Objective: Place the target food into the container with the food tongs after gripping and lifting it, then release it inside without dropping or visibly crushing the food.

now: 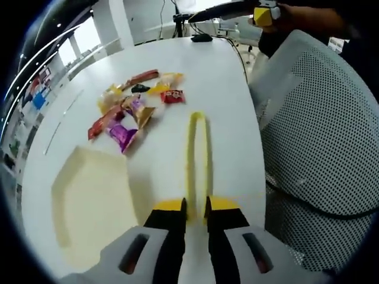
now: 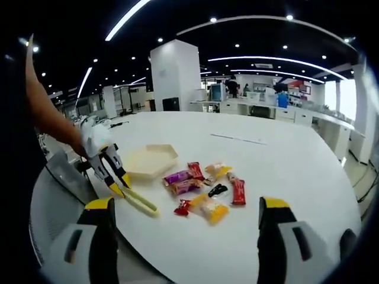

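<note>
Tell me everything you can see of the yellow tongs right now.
The yellow tongs look like plastic: two thin arms joined in a rounded loop at the far end, nearly closed. Their near ends sit gripped in the left claw, which is shut on them. They stretch out low over the white table, beside the pale tray, short of the snack packets, holding nothing.

one yellow tongs (image 1: 198, 155), one pale container (image 1: 89, 204), about nine snack packets (image 2: 204, 188), one mesh chair (image 1: 320, 130)
</note>
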Demonstrator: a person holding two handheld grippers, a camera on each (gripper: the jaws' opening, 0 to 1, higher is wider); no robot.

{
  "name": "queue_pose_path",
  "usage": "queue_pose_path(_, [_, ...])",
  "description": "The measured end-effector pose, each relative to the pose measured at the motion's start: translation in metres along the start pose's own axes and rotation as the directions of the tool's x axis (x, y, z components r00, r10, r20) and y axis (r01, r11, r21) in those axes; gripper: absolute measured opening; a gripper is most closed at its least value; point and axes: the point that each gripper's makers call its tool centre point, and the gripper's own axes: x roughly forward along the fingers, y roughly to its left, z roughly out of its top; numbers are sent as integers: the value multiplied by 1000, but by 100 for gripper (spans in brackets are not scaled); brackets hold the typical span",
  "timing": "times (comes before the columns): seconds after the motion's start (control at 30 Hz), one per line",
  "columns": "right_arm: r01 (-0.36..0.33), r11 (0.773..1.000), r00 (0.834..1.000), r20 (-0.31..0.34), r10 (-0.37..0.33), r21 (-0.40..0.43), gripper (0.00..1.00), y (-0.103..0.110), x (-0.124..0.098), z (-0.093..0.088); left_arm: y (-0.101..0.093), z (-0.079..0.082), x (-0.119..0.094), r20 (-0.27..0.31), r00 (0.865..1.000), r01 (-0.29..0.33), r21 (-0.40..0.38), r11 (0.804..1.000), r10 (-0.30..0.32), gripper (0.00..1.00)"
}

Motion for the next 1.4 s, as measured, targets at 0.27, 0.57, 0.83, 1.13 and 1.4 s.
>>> queue_pose_path(0.27, [-8, 1000, 1000, -5, 8, 4, 100, 1, 0, -1, -1, 6, -2, 34, 999, 2, -96, 995, 2, 2])
queue_pose_path(0.57, [-45, 998, 999, -2, 45, -37, 100, -1, 1, 10, 7, 40, -32, 170, 985, 16, -116, 993, 4, 1])
queue_pose_path(0.83, [-71, 997, 997, 13, 72, -21, 88, -7, 6, 36, 30, 72, -73, 273, 962, 29, -116, 993, 4, 2])
queue_pose_path(1.13, [-190, 977, 981, 23, 193, -100, 69, 5, 13, 88, 44, 108, -117, 367, 929, 85, -100, 991, -43, 2])
queue_pose_path(1.4, [-374, 921, 916, 110, 386, -110, 52, 48, 19, 148, 55, 164, -167, 469, 877, 128, -16, 992, -105, 3])
